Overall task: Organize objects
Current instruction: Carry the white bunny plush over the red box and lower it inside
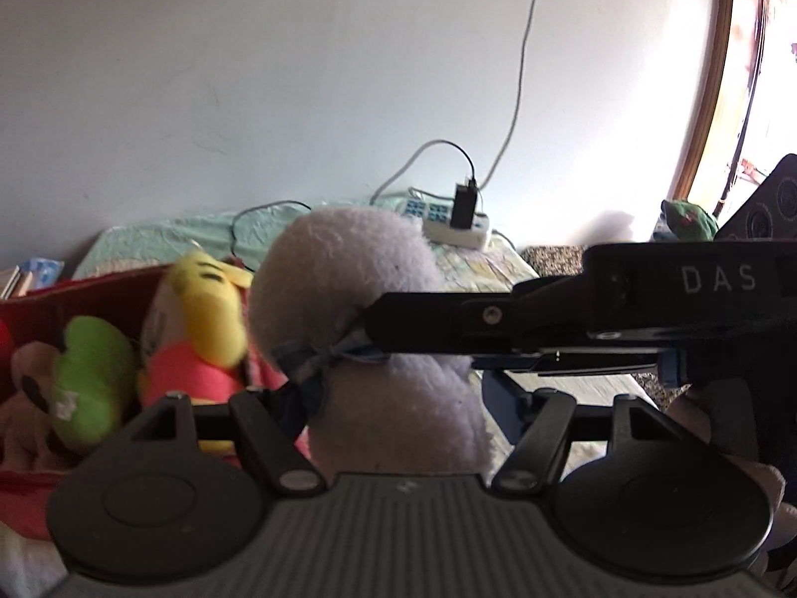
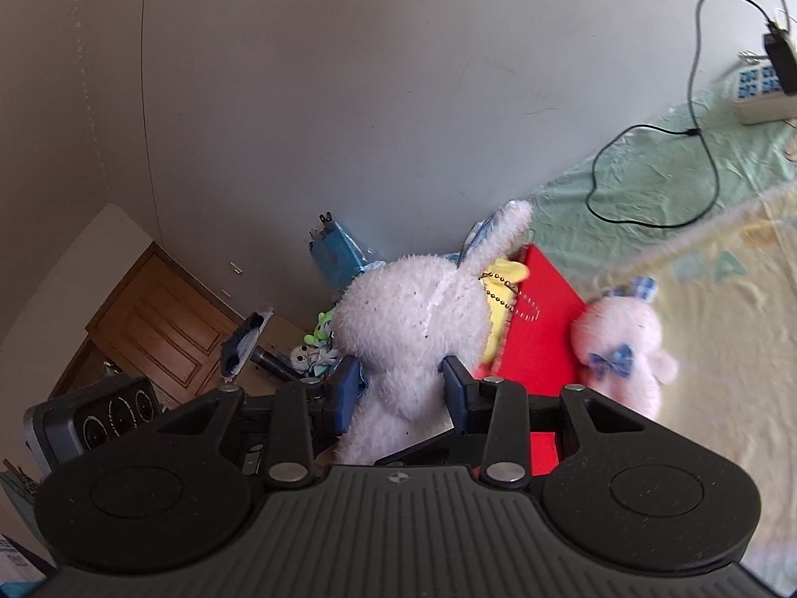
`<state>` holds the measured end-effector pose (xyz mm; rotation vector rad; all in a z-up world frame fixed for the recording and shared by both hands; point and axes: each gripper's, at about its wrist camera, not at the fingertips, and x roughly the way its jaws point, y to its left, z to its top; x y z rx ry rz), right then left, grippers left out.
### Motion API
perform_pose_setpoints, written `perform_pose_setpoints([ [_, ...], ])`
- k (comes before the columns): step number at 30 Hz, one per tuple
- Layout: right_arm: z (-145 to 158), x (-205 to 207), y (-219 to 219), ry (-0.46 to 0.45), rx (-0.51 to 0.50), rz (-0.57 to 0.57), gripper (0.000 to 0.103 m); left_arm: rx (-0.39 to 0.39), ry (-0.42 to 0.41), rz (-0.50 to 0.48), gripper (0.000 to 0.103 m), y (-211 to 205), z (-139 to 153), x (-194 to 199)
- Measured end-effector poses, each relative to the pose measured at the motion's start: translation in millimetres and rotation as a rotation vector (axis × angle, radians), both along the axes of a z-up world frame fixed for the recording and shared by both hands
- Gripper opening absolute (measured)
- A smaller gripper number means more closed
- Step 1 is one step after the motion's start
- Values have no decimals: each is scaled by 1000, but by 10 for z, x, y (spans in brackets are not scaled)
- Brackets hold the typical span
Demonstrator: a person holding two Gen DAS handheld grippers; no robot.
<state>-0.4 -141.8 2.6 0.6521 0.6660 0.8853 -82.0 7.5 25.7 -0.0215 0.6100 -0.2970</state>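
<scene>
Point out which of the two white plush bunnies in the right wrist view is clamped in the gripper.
The large white bunny with the upright ear, pinched between the right gripper fingers. The small bunny with blue checked bows lies free on the yellow blanket.

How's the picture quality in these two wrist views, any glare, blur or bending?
Left wrist view: the window at right is blown out white, and the wall cable bows with fisheye curve. Right wrist view: evenly lit and dimmer, the small pink plush and blanket smeared by motion blur, corners dark.
</scene>
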Motion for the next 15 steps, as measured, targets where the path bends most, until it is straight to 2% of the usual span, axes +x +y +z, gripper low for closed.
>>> perform_pose_setpoints([
  [9, 84, 60, 833, -63, -57, -15, 40, -30, -23, 16, 70, 930, 78, 56],
  [15, 31, 160, 1176, -113, -179, -56, 40, -90, -1, -7, 70, 1410, -8, 254],
])
